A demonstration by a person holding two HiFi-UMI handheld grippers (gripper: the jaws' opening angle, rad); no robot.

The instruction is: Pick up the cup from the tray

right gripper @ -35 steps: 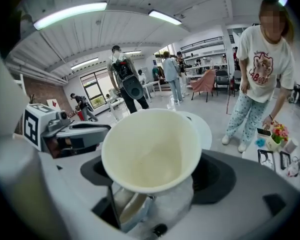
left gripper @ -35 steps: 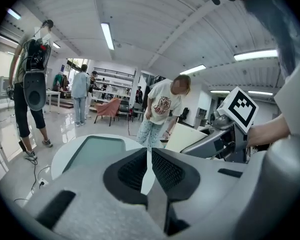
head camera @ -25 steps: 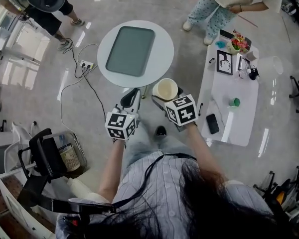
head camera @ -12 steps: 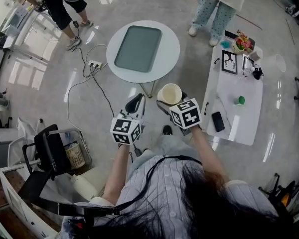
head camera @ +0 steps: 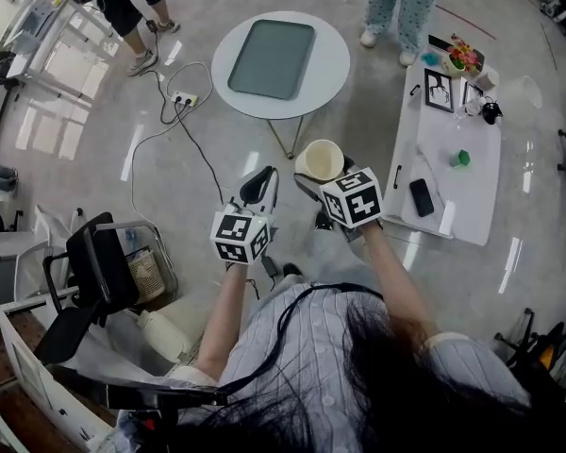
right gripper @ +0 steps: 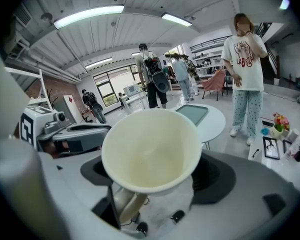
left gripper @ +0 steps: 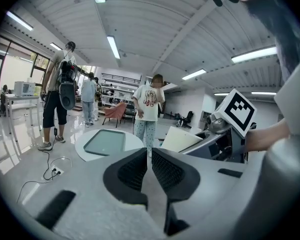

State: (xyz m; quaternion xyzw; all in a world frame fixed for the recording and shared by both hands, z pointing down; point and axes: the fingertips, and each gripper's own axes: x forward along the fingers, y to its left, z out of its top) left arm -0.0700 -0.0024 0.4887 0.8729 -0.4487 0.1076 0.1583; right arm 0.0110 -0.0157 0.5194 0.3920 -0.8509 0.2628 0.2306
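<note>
A cream paper cup (head camera: 320, 159) is held upright in the air, well away from the round table, with my right gripper (head camera: 313, 179) shut on it. In the right gripper view the cup (right gripper: 151, 149) fills the middle, its mouth open and empty. The grey-green tray (head camera: 273, 58) lies bare on the round white table (head camera: 332, 64) farther ahead. My left gripper (head camera: 259, 186) hangs beside the right one, shut and holding nothing; in the left gripper view its jaws meet, with the tray (left gripper: 106, 141) far beyond.
A white rectangular table (head camera: 450, 173) at the right carries a phone (head camera: 422, 197), a green object (head camera: 461, 159) and small items. A cable and power strip (head camera: 183, 100) lie on the floor. Two people stand beyond the round table. A black chair (head camera: 92, 276) stands at the left.
Both grippers and the cup have drawn back from the round table, which now sits farther up the head view. The grip on the cup is unchanged.
</note>
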